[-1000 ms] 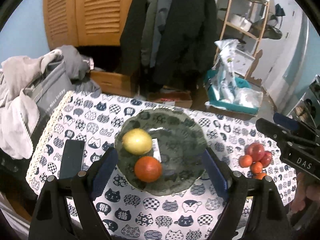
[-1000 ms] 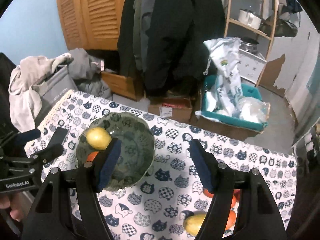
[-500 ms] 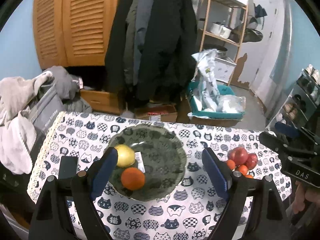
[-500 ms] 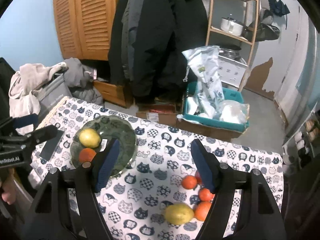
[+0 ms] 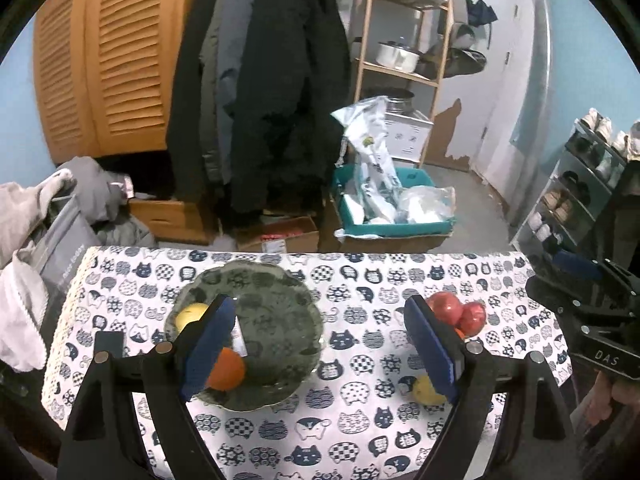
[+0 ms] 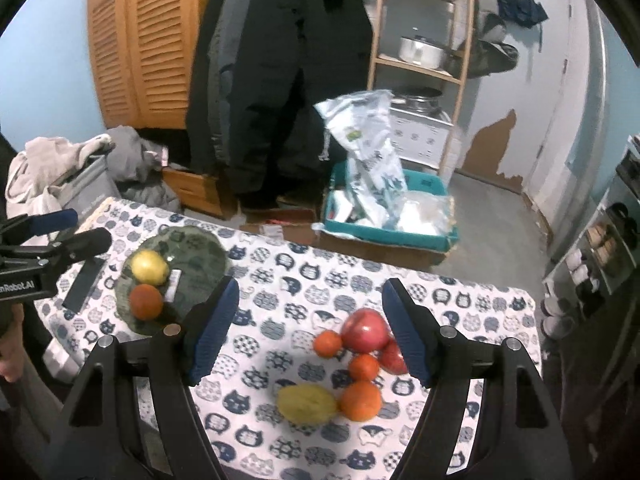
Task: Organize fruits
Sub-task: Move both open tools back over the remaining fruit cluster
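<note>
Right gripper (image 6: 310, 328) nearer loose fruit pile (image 6: 352, 364): pile low between its empty, parted fingers, lemon (image 6: 307, 404) lengthwise across. Left gripper (image 5: 318, 344) fingers apart, empty, over plate (image 5: 280, 320).

Dark coats (image 6: 280, 80) hang beside louvered wooden doors (image 6: 140, 40); teal bin (image 6: 388, 216) on floor.

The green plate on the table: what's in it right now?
The green plate holds a yellow fruit, an orange fruit and a small white packet. Its near edge is hidden behind the right gripper's finger.
</note>
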Demonstrator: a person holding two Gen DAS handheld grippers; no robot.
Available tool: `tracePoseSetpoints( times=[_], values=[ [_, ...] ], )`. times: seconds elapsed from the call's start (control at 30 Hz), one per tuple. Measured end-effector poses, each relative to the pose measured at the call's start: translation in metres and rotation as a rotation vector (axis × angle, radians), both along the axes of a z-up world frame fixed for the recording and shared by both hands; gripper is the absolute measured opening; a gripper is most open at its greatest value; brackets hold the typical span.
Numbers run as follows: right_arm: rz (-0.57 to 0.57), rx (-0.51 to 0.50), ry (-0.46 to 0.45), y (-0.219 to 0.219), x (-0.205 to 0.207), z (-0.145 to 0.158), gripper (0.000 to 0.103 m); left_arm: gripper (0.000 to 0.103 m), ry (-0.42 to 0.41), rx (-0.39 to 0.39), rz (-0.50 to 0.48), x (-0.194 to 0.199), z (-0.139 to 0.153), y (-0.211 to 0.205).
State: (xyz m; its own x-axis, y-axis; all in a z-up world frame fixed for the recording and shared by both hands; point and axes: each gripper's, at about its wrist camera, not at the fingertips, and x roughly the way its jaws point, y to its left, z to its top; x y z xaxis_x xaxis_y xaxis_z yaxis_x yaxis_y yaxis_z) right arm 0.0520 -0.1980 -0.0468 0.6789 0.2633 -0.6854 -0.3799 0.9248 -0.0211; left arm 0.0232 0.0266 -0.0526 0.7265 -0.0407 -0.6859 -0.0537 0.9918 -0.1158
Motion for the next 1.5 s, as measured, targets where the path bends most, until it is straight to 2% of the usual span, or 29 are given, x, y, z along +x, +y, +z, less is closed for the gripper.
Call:
tracePoseSetpoints(
  times=[0.5,0.63,0.83,1.07,1.23,1.5],
  values=[
    [-0.145,-0.007,0.08,-0.066,0.009,-0.035,0.075,0.089,-0.018,0.052,-0.146,0.014,-0.018,-0.074],
    [-0.171,-0.019,0.135,-0.076,0.016,-0.055,0.075,0.089,0.012,0.062,-0.18,0.02,-0.033,-0.091],
    [-0.192,-0.019,0.228,-0.085,0.025,-0.089,0.075,0.089,0.06,0.078,-0.18,0.032,-0.062,-0.1],
    [-0.192,-0.028,0.319,-0.085,0.033,-0.123,0.075,0.089,0.162,0.057,-0.163,0.05,-0.103,-0.104],
    [-0.187,-0.019,0.399,-0.084,0.04,-0.149,0.075,0.089,0.21,0.079,-0.174,0.058,-0.125,-0.112],
    [-0.179,-0.023,0.475,-0.08,0.049,-0.181,0.075,0.089,0.254,0.12,-0.209,0.065,-0.15,-0.126]
  ],
)
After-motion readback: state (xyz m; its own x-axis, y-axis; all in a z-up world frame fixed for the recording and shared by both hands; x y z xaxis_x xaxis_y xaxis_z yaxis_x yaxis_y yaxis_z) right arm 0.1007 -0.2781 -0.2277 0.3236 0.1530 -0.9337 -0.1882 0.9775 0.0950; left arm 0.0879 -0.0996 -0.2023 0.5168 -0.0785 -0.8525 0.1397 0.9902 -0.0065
